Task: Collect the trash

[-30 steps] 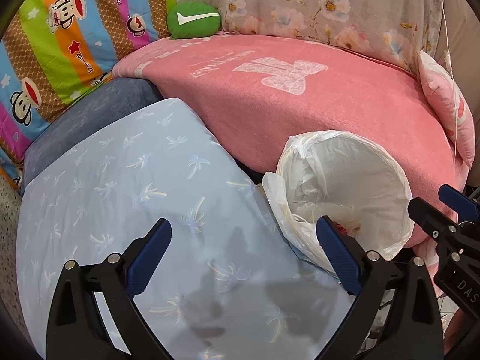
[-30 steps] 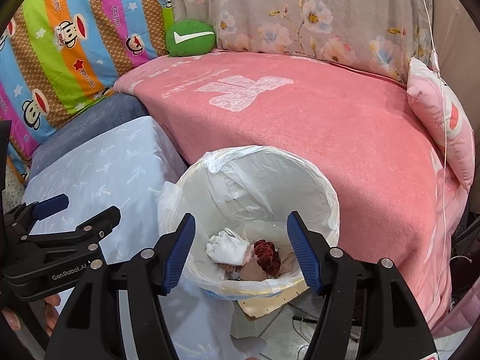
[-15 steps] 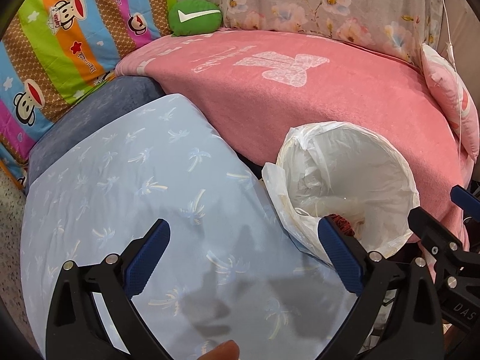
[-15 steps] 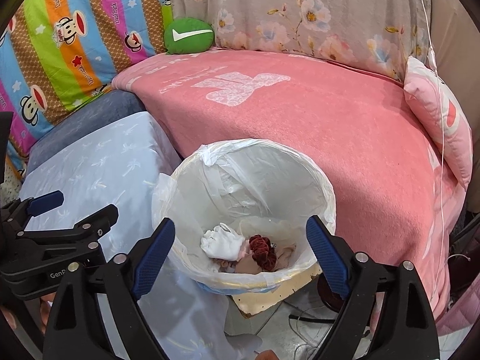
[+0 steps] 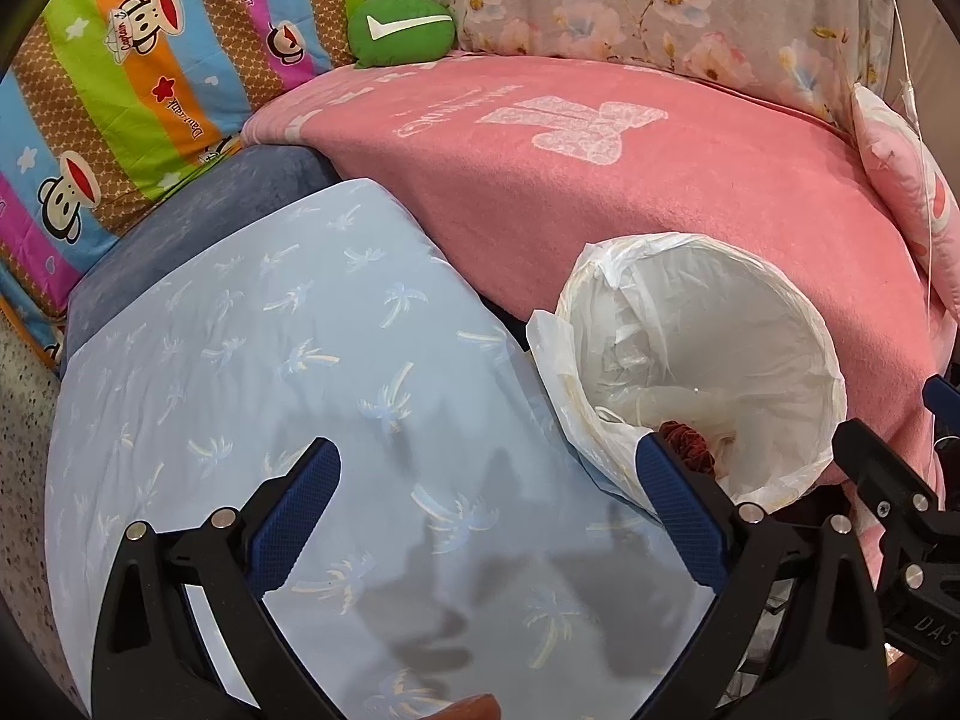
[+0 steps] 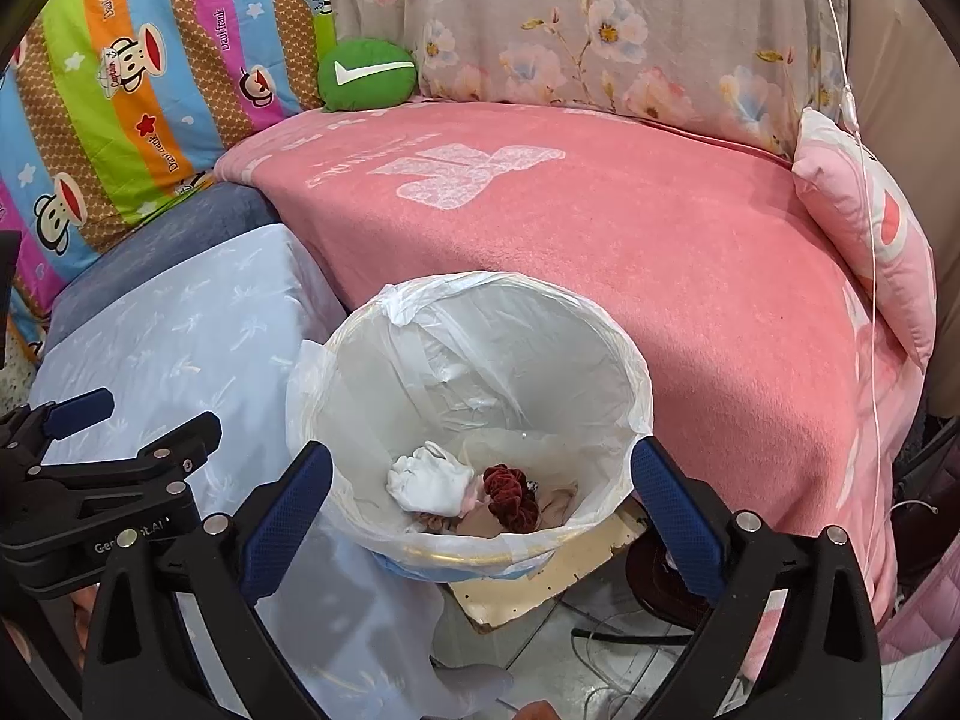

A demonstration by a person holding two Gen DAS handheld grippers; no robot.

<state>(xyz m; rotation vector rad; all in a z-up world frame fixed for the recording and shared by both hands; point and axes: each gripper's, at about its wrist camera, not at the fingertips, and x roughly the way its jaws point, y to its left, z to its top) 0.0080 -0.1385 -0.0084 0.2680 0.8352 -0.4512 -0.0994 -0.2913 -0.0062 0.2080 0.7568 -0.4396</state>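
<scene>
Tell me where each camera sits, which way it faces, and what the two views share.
Left wrist: on the left gripper, angled down over the blue palm-print cover; its own open fingers show, and the right gripper at the right edge.
Right wrist: on the right gripper, angled down into the lined trash bin; its jaws, just opened wide, hold nothing; the left gripper shows at left.
Shared: the bin, pink blanket, green cushion.

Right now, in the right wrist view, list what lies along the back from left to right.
Striped monkey-print cushion → green round cushion → grey floral fabric → pink pillow.
</scene>
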